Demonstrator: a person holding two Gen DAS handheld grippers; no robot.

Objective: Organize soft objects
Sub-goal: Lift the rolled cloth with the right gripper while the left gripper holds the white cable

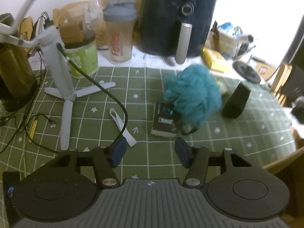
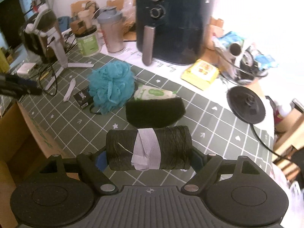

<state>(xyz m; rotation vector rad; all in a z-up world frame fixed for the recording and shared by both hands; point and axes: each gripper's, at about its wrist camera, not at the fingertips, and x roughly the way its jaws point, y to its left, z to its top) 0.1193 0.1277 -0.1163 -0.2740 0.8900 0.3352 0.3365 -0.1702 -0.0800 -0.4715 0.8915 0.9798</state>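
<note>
Green gridded tablecloth (image 2: 199, 114); dark air fryer (image 2: 171, 22) behind; cluttered.

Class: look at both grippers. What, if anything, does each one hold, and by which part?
The right gripper holds a dark roll banded with white tape, clamped by its two flat ends. The left gripper holds nothing; its jaws stand apart over the green mat.
</note>
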